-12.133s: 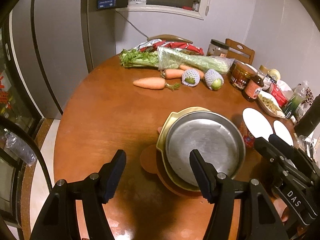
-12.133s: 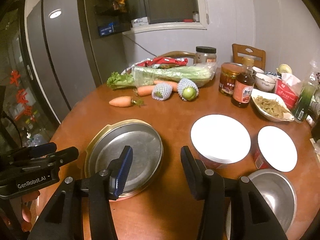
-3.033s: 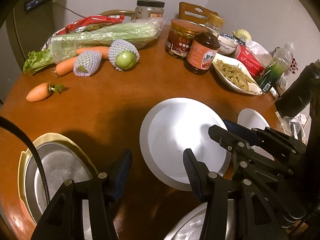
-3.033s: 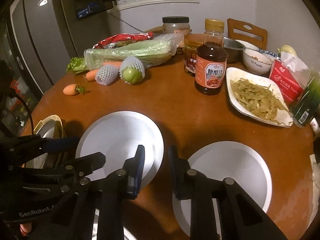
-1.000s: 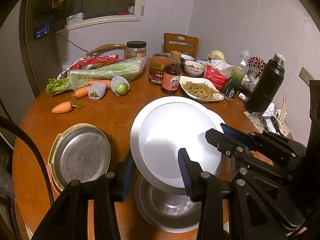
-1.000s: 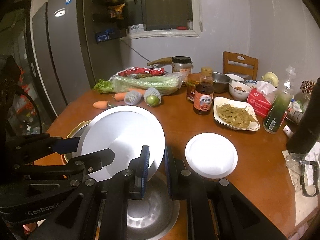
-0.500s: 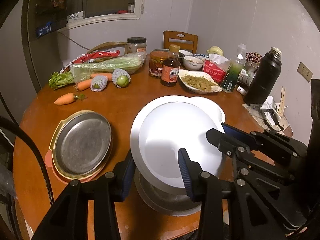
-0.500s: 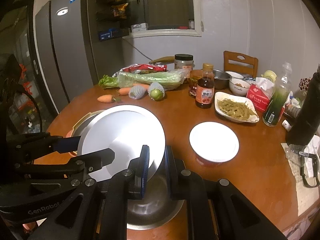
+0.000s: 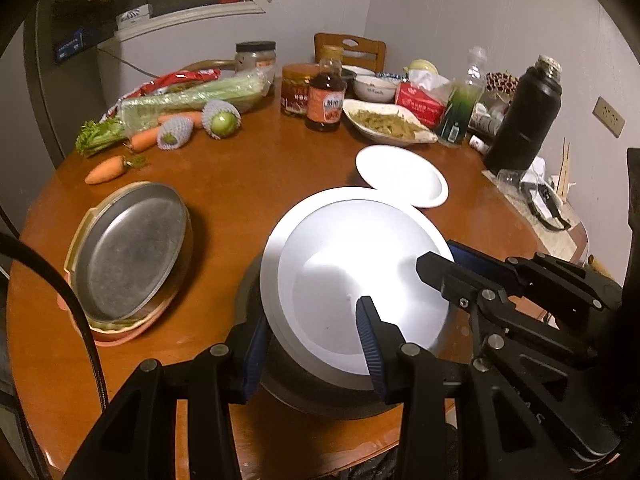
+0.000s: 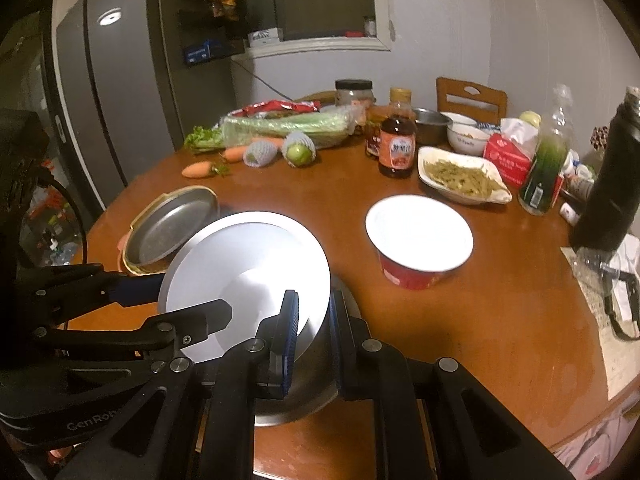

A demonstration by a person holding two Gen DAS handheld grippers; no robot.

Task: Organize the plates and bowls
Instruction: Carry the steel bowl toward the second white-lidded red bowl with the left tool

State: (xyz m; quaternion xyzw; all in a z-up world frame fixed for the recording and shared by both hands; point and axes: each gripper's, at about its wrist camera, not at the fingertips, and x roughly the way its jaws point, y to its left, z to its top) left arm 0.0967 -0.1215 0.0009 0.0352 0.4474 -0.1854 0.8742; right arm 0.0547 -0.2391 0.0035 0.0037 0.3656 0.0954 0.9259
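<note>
White bowl [image 9: 352,276] (both grippers) over steel bowl [image 9: 320,396]

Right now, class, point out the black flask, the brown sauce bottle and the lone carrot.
black flask [image 9: 524,120], left wrist view, mid-body.
brown sauce bottle [image 9: 326,100], left wrist view, label.
lone carrot [image 9: 105,170], left wrist view, orange middle.

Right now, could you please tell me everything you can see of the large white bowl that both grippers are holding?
The large white bowl looks smooth, matte, round and rimmed. It is tilted, directly above a steel bowl; contact is unclear. The left gripper and right gripper each pinch its near rim.
</note>
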